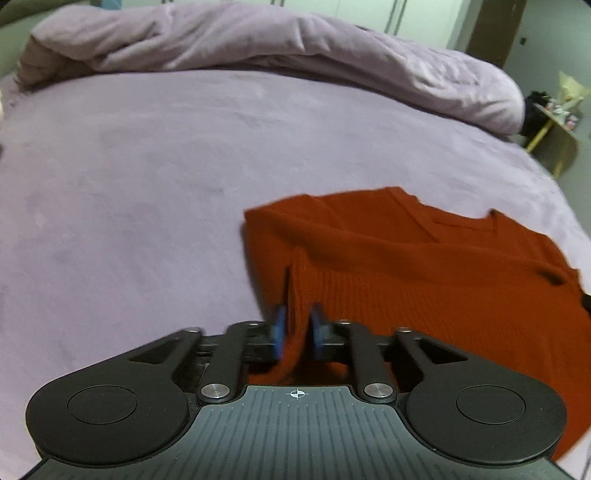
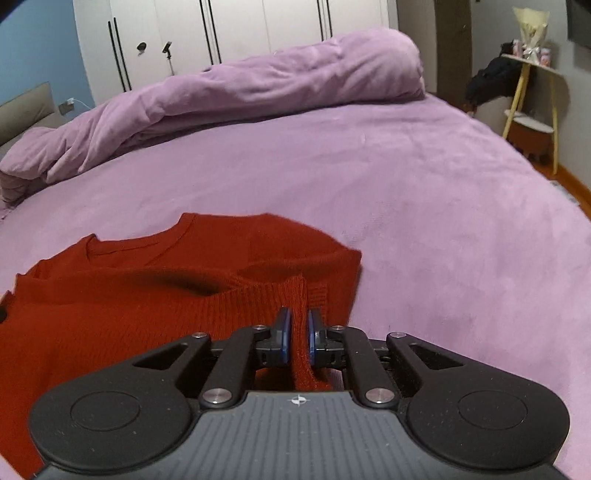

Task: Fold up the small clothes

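A red knit sweater [image 1: 406, 266] lies flat on the purple bed, neckline toward the far side. In the left wrist view my left gripper [image 1: 297, 325] straddles a raised ridge of the sweater's left edge. Its blue pads [image 1: 279, 328] stand slightly apart from the fabric, so it is open. In the right wrist view the same sweater [image 2: 129, 295] spreads to the left. My right gripper [image 2: 300, 328] is shut on a pinched fold of its right hem, which runs up between the blue pads [image 2: 284, 332].
A bare purple sheet [image 2: 424, 206] stretches beyond and beside the sweater. A rolled purple duvet [image 2: 240, 96] lies along the bed's far side. A small side table [image 2: 532, 96] and white wardrobe doors [image 2: 236, 33] stand past the bed.
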